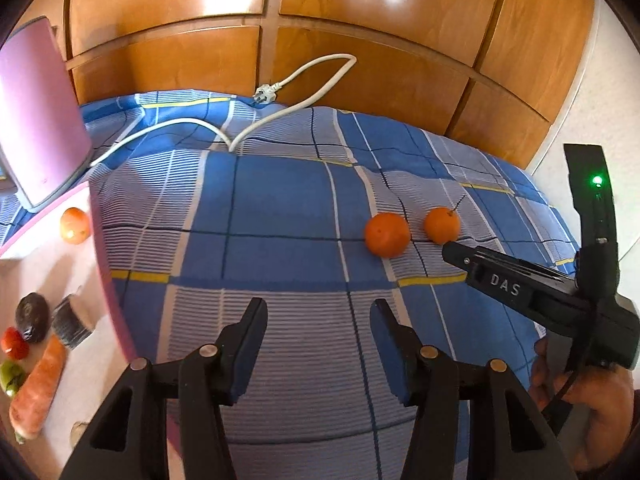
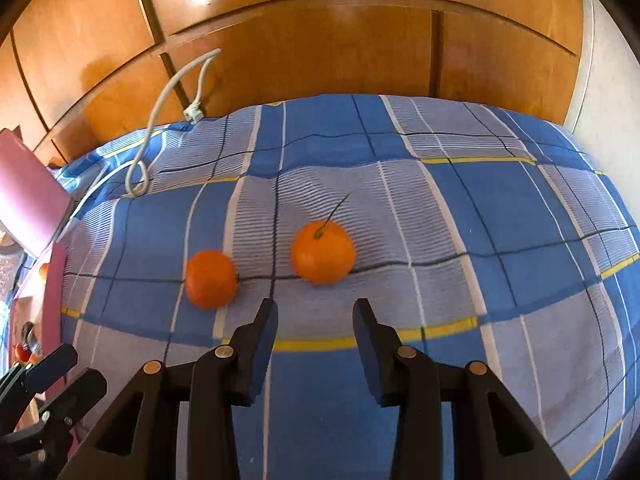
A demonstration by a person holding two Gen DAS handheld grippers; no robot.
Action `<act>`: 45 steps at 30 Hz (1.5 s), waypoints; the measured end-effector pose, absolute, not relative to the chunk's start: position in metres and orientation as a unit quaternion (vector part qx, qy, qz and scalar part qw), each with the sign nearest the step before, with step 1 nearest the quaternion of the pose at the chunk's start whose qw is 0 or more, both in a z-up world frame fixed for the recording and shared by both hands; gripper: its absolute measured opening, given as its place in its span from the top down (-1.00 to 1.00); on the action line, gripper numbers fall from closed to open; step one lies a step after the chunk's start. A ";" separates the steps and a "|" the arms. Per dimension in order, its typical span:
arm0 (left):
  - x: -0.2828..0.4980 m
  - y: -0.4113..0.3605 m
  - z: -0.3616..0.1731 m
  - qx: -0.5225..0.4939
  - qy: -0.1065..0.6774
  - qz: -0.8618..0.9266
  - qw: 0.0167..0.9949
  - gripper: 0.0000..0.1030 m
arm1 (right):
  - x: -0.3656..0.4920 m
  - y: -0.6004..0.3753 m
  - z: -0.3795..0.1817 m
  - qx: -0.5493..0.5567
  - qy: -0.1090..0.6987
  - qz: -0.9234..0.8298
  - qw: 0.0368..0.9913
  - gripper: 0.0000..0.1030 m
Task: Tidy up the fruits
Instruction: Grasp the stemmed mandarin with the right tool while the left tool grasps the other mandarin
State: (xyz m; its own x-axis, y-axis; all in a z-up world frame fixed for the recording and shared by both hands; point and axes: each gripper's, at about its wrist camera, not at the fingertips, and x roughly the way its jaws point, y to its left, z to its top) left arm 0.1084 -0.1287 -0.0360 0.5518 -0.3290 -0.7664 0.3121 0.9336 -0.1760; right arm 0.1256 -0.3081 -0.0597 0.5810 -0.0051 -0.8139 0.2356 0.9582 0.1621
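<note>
Both tongs gape empty over the checked bedspread (image 2: 520,240): right tongs (image 2: 315,316) just short of the stemmed orange (image 2: 323,252), another orange (image 2: 211,279) beside it; left tongs (image 1: 319,318) further back. A white cable (image 1: 280,116) lies beyond; vegetables (image 1: 38,388) sit on the pink tray (image 1: 100,240) at left.

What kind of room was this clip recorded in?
Most likely a bedroom: the oranges lie on a soft blue checked bedspread, glossy wooden wardrobe doors stand right behind it, and a loose white power cord trails across the cover.
</note>
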 end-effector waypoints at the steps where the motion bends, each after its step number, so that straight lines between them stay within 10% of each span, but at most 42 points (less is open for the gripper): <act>1: 0.112 -0.130 -0.037 -0.011 0.438 -0.183 0.880 -0.05 | 0.129 -0.310 -0.061 0.127 0.454 -0.069 0.879 0.24; 36: 0.189 -0.207 -0.057 -0.013 0.459 -0.224 0.860 -0.02 | 0.106 -0.327 -0.079 0.098 0.436 -0.071 0.892 0.41; 45: 0.173 -0.185 -0.059 -0.037 0.456 -0.215 0.863 0.24 | 0.110 -0.332 -0.078 0.121 0.429 -0.059 0.893 0.14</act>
